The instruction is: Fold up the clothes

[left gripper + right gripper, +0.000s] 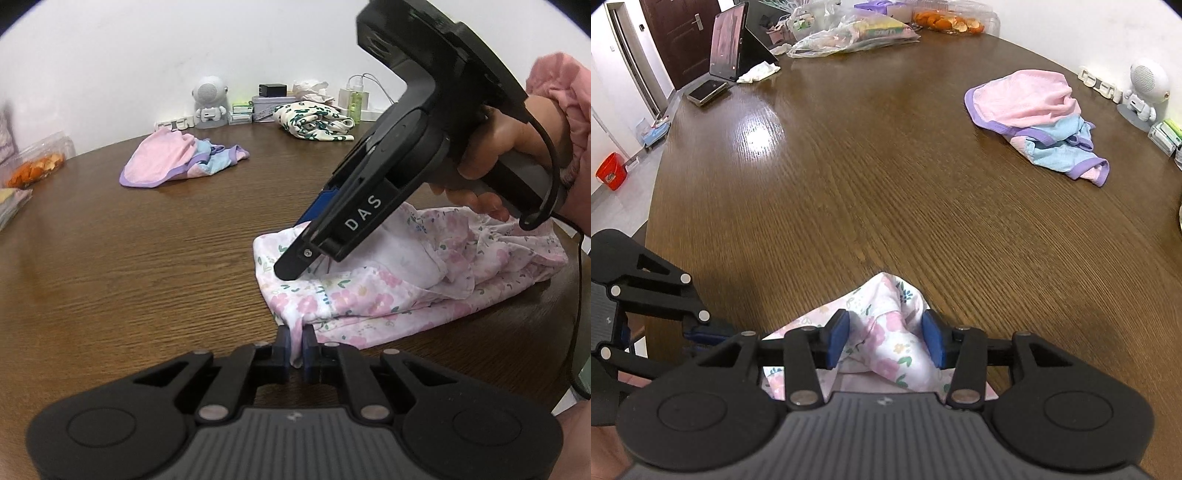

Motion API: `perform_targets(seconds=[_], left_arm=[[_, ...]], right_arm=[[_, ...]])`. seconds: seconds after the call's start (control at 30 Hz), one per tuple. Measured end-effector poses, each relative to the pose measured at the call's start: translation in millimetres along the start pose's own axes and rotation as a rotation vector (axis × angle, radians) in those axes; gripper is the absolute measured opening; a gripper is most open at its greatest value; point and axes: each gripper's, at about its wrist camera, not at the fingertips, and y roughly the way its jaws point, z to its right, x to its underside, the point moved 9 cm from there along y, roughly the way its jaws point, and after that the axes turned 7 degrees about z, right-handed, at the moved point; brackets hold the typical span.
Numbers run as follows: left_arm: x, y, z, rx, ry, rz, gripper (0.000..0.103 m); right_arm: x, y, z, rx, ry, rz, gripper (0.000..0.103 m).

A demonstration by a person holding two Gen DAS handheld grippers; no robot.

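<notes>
Closest to the lens, the left gripper (294, 349) pinches a floral garment's (388, 291) near corner on the table (147, 258), while at two o'clock the right gripper (885, 338) straddles a bunched fold, jaws apart; mid-fold, it likely must close next.

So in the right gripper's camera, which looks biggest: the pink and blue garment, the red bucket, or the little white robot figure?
1. Pink and blue garment
2. White robot figure
3. Red bucket
The bucket sits farther off on the floor, so it may really be larger.

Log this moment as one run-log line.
left gripper: shut on floral garment | right gripper: open, cloth between pads | table: pink garment waits
</notes>
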Motion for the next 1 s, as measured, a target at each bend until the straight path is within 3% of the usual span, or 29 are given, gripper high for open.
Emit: perform_targets(seconds=[0.1,0.17,0.37,0.87,1.0], left_arm=[[-0.8,0.8,0.9,-0.003,0.017,0.000,0.003],[-1.4,1.6,0.4,-0.005,0.024,-0.001,0.003],[-2.5,1.9,1.6,-0.011,0.052,-0.004,0.003],[-7.2,-1.4,2.1,-0.014,0.068,0.007,0.003],[-7.9,-0.6,2.0,-0.015,0.069,0.011,0.003]], right_arm=[[-0.3,0.4,-1.7,0.002,-0.017,-0.007,0.041],[-1.0,0.6,-2.4,0.002,-0.023,-0.009,0.026],[-2.2,0.5,-5.7,0.014,-0.033,-0.004,0.009],[0.8,-6.7,-7.2,0.054,-0.002,0.054,0.004],[0.4,-16.5,-14.0,0.126,-0.031,0.087,0.004]])
